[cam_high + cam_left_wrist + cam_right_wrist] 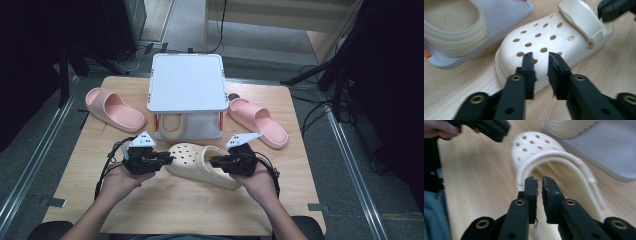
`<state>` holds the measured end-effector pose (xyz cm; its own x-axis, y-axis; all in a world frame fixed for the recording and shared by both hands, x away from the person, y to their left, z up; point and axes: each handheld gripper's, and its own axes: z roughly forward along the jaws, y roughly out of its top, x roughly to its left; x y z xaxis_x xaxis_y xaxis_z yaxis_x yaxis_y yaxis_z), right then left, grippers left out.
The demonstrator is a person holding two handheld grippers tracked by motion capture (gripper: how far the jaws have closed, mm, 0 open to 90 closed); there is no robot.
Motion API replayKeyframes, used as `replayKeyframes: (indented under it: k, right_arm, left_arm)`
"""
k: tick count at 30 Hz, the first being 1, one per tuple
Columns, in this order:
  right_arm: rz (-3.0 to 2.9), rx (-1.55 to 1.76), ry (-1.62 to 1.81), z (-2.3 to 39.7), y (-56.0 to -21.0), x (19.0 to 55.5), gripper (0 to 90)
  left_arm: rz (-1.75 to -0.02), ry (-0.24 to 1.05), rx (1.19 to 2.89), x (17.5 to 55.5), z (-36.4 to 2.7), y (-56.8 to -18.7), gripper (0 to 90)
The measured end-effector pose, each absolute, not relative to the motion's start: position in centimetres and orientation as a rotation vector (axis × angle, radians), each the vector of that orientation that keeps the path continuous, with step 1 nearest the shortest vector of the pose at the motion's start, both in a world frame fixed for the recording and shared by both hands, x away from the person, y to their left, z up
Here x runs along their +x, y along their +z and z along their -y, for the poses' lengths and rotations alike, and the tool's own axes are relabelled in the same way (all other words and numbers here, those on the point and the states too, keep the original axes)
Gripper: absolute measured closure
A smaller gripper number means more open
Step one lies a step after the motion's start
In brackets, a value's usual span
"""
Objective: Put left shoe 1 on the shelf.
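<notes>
On the wooden table (165,210), high view: a cream clog (205,164) lies near the front centre, toe toward the person's left, between the left gripper (167,159) at its toe and the right gripper (216,161) at its heel end; whether either touches it cannot be told here. Behind it stands a white two-tier rack (186,82) with a second cream clog (171,125) on its lower shelf, and one pink slide (114,108) lies on each side of the rack. Left gripper view: the jaws stand slightly apart, empty, over the perforated toe (534,47). Right gripper view: the jaws stand narrowly apart over the clog's heel rim (564,163), gripping nothing visible.
</notes>
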<state>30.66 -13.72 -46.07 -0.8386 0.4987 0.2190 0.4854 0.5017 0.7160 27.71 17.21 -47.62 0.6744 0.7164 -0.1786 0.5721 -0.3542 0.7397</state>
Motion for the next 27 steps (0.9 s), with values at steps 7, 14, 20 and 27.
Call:
replayKeyframes:
  k: [7,14,20,27]
  right_arm:
    - [-2.623,0.962,1.294,15.7,-46.0,33.3,90.0]
    - [-2.598,0.939,1.287,15.2,-46.6,35.1,90.0]
    - [-2.648,0.905,1.232,14.1,-47.6,36.9,90.0]
    - [-2.678,0.869,1.209,13.8,-47.8,36.8,90.0]
  left_arm:
    - [-1.001,0.205,2.058,27.5,-16.4,-48.1,88.1]
    - [-1.015,0.188,2.079,27.3,-16.0,-48.9,88.0]
    - [-1.023,0.173,2.087,27.3,-16.0,-49.6,85.9]
    - [-1.012,0.186,2.085,27.3,-16.1,-49.9,87.0]
